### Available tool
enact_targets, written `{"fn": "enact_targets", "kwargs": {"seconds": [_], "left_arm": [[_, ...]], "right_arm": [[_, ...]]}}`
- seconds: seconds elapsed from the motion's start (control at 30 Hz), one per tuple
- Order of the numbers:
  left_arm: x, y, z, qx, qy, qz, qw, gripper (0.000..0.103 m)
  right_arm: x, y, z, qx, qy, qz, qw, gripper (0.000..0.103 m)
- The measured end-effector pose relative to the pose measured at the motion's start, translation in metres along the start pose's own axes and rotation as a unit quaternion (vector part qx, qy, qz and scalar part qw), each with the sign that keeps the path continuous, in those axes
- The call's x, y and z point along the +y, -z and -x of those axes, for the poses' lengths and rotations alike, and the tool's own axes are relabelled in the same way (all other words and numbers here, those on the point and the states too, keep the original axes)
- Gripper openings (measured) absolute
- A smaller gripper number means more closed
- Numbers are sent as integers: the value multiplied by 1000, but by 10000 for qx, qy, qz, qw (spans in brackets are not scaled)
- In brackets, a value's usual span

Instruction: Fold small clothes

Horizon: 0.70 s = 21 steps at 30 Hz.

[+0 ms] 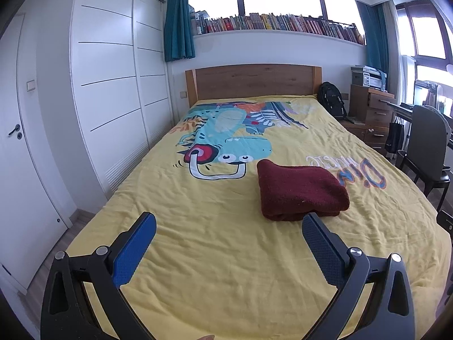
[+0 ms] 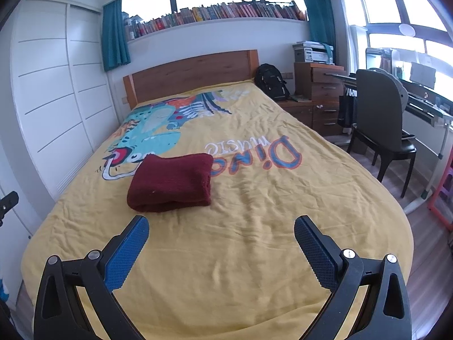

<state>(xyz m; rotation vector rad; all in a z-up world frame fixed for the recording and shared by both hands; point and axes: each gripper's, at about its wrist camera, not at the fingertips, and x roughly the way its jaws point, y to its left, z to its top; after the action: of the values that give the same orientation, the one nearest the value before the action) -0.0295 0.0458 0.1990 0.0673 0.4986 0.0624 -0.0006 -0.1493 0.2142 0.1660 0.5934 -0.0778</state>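
Observation:
A dark red fuzzy garment lies folded into a thick rectangle on the yellow dinosaur-print bedspread. In the left wrist view it sits just beyond the right fingertip of my left gripper, which is open and holds nothing. The right wrist view shows the same folded garment ahead and to the left of my right gripper, also open and holding nothing. Both grippers hover above the near part of the bed, apart from the cloth.
White wardrobe doors run along the bed's left side. A wooden headboard and a shelf of books are at the far end. A black backpack, wooden drawers, a dark chair and a desk stand to the right.

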Motion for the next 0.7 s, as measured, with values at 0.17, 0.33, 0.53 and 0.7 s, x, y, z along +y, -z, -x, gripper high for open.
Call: {"fn": "enact_targets", "kwargs": {"seconds": [0.17, 0.33, 0.53, 0.7], "left_arm": [[-1, 1, 3, 14, 15, 54, 10000, 102], [-1, 1, 3, 1, 30, 55, 10000, 102], [2, 1, 6, -49, -7, 82, 10000, 102], [1, 2, 6, -40, -7, 94, 9999, 102]], "right_arm": [[-2, 2, 0, 19, 41, 5, 10000, 102], [-4, 4, 0, 38, 80, -17, 10000, 102], [-7, 4, 0, 21, 133, -31, 9999, 102], [-9, 5, 1, 9, 175, -55, 9998, 102]]}}
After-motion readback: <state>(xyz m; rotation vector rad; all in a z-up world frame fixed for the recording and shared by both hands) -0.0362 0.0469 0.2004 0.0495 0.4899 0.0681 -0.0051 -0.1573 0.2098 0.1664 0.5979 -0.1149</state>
